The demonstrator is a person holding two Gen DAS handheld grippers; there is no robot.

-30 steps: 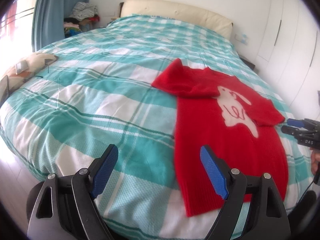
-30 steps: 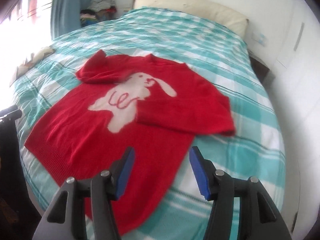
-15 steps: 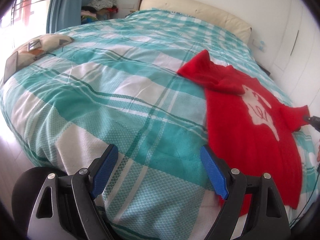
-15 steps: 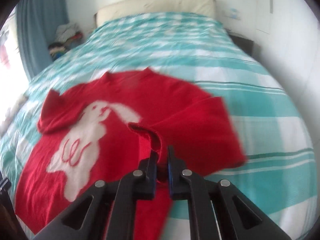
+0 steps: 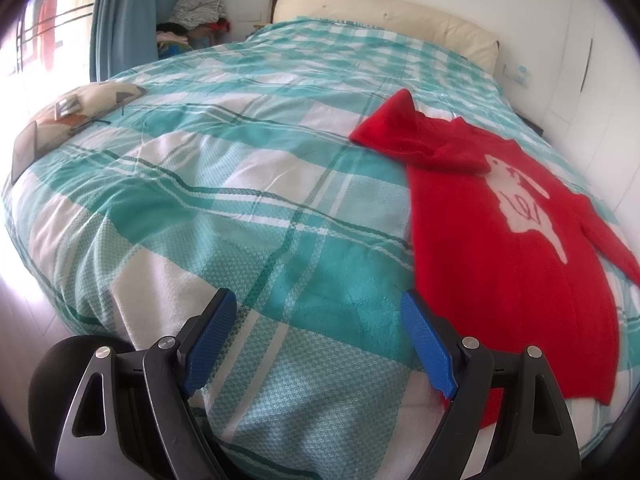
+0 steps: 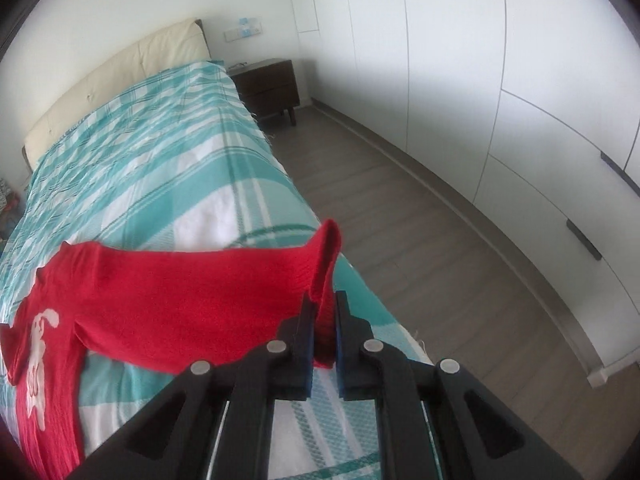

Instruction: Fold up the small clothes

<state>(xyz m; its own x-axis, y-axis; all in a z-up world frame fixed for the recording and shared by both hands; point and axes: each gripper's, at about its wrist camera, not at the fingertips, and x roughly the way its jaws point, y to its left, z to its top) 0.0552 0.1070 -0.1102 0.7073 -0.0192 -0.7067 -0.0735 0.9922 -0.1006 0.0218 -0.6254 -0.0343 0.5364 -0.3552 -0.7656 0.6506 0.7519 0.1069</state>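
Note:
A small red sweater with a white rabbit design lies on the teal plaid bed, its left sleeve folded over the chest. My left gripper is open and empty, hovering over the bed's near edge, left of the sweater's hem. My right gripper is shut on the cuff of the sweater's right sleeve and holds the sleeve stretched out toward the bed's right edge. The sweater body with the rabbit shows at the left of the right wrist view.
A patterned cushion lies at the bed's left side. A cream headboard, blue curtain and clothes pile are behind. A dark nightstand, wood floor and white wardrobes are right of the bed.
My right gripper closed on the right sleeve cuff and pulled the sleeve outward off the chest toward the bed's right edge. My left gripper shifted left, staying open.

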